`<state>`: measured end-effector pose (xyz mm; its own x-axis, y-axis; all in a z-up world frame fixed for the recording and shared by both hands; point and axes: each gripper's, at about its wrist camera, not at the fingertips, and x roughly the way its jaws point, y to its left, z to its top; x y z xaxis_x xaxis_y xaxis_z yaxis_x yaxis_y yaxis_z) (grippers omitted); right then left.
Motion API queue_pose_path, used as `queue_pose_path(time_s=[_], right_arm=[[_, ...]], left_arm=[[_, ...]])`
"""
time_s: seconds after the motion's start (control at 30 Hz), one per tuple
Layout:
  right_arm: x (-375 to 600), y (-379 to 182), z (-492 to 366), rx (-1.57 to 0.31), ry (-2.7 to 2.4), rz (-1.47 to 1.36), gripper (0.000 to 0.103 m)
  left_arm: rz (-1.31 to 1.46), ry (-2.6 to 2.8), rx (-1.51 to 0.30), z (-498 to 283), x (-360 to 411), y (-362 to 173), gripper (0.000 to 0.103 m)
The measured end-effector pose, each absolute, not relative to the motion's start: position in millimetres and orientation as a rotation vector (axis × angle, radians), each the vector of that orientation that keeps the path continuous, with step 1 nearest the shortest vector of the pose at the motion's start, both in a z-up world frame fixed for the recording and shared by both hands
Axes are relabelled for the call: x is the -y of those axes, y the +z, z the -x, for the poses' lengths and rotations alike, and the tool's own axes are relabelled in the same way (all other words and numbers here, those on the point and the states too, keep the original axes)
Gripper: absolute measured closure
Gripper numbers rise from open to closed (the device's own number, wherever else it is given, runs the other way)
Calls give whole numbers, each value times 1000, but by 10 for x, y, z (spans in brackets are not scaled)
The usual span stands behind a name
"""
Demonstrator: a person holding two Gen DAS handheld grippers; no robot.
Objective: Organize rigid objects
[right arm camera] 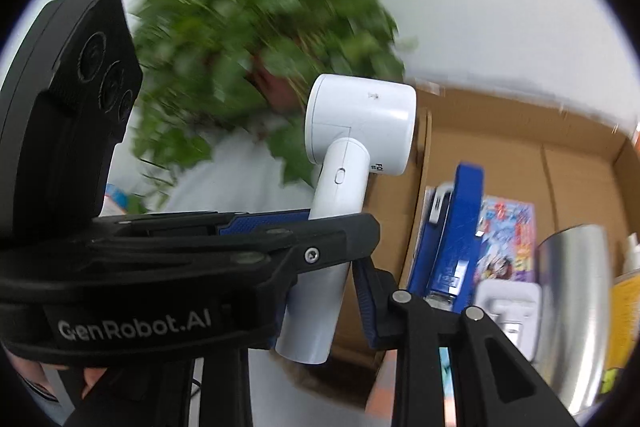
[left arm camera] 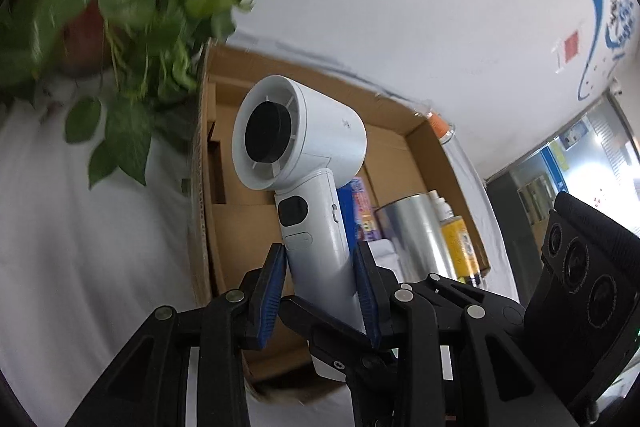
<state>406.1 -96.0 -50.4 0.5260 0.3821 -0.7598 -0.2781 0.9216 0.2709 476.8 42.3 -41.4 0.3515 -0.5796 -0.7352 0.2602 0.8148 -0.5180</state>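
A white handheld fan with a black hub stands upright between the blue pads of my left gripper, which is shut on its handle and holds it above the open cardboard box. In the right wrist view the same fan is seen from the side, gripped by the left gripper, which crosses in front. My right gripper's own fingers sit right beside the fan's lower handle; the left gripper hides one finger, so I cannot tell its state.
The box holds a silver cylinder, a yellow spray bottle, a colourful packet, a blue stapler and a white item. A potted green plant stands left of the box on white cloth.
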Motion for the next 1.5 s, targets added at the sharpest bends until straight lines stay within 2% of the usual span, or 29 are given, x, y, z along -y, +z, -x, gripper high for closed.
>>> queue_pose_path(time_s=[0.13, 0.23, 0.3, 0.33, 0.37, 0.4, 0.43, 0.47, 0.5, 0.57, 0.63, 0.97, 1.13, 1.23, 1.5], right_arm=[[941, -811, -4217, -1058, 369, -135, 73], [954, -832, -4204, -1072, 349, -125, 71], [979, -742, -4142, -1048, 334, -95, 65], [1037, -675, -4030, -1028, 329, -91, 55], [1104, -582, -3918, -997, 326, -89, 42], [1169, -491, -3825, -962, 325, -89, 34], [1248, -403, -3676, -916, 321, -88, 22], [1342, -318, -3498, -860, 311, -80, 20], [1427, -259, -3329, -812, 296, -64, 20], [1565, -224, -3107, -759, 260, -34, 19], [1690, -253, -2929, -747, 234, -37, 19], [2146, -516, -2081, -707, 147, 38, 19], [2485, -507, -1828, -680, 68, 6, 17], [2593, -447, -1691, -631, 45, 7, 1], [2712, -349, -1576, -576, 20, 1, 1]], left_arm=[[359, -567, -1173, -4921, -426, -780, 70], [337, -546, -1162, -4856, -439, -798, 72], [316, -518, -1119, -4734, -491, -661, 68], [276, -483, -1077, -4624, -514, -547, 67], [235, -454, -1034, -4496, -523, -435, 60], [181, -412, -974, -4329, -535, -284, 45], [136, -363, -914, -4121, -515, -140, 34], [95, -305, -851, -3932, -499, -9, 12], [53, -235, -772, -3710, -485, 119, 1], [-28, -120, -591, -3223, -381, 321, 0], [-94, -61, -524, -2916, -233, 390, 0], [-36, -19, -523, -1792, 687, 77, 0], [-7, -43, -528, -1655, 1111, -118, 0], [-17, -53, -511, -1603, 1266, -104, 0], [-14, -75, -522, -1644, 1392, -176, 0]])
